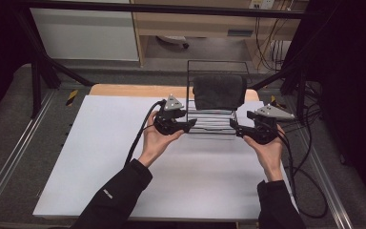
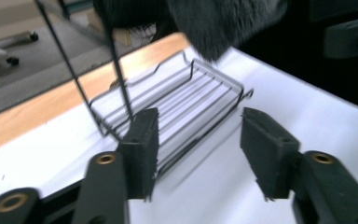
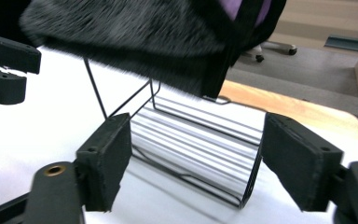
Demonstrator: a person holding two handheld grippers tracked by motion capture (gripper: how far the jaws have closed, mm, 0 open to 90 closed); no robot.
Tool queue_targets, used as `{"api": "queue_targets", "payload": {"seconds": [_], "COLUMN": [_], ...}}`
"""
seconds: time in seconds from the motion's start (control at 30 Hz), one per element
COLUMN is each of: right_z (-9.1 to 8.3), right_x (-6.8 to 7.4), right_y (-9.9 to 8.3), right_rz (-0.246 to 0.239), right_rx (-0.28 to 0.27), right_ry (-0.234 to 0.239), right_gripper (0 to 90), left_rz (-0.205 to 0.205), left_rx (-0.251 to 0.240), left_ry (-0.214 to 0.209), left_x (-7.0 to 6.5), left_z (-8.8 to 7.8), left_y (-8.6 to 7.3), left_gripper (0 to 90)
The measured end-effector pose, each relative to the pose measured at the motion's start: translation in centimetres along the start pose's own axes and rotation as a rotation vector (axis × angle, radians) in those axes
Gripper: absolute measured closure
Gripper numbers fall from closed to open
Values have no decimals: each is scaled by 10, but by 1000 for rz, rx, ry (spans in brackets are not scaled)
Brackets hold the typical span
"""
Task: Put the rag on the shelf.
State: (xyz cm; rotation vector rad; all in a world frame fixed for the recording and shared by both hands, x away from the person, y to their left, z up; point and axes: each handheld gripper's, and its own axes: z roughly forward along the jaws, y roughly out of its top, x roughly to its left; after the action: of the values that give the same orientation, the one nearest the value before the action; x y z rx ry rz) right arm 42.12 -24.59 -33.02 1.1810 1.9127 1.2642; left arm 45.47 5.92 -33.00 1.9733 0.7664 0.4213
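A black wire rack (image 1: 212, 125) stands at the back middle of the white table (image 1: 124, 157). A dark grey fuzzy towel (image 1: 219, 92) hangs over its top bar. My left gripper (image 1: 190, 125) is at the rack's left end, and my right gripper (image 1: 233, 126) is at its right end. In the left gripper view the left gripper (image 2: 198, 140) is open, with the rack's low tray (image 2: 177, 93) just beyond the pads and the towel (image 2: 223, 23) above. In the right gripper view the right gripper (image 3: 196, 154) is open around the tray's near corner (image 3: 247, 196), without touching it, under the towel (image 3: 135, 32).
A wooden strip (image 1: 124, 89) runs along the table's back edge. Metal frame rails (image 1: 9, 152) flank both sides. Cables (image 1: 310, 176) trail off the right side. A cabinet (image 1: 86, 33) and a shelf stand on the floor beyond.
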Motion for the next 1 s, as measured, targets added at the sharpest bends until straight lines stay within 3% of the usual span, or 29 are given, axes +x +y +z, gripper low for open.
{"api": "queue_targets", "payload": {"seconds": [0.2,0.47,0.6,1.0], "right_z": [-3,-9,-11,-11], "right_x": [4,15,21,37], "right_y": [-8,-7,-10,-32], "right_rz": [3,9,16,-4], "right_rx": [-19,-1,16,59], "right_ry": [36,108,122,222], "right_gripper": [136,52,22,7], "left_rz": [-13,-25,-33,-50], "left_rx": [51,47,60,78], "left_ry": [-4,-15,2,49], "left_x": [6,14,21,36], "left_z": [-7,-31,-45,-93], "left_y": [-13,-34,-48,-101], "left_gripper": [326,202,135,64]}}
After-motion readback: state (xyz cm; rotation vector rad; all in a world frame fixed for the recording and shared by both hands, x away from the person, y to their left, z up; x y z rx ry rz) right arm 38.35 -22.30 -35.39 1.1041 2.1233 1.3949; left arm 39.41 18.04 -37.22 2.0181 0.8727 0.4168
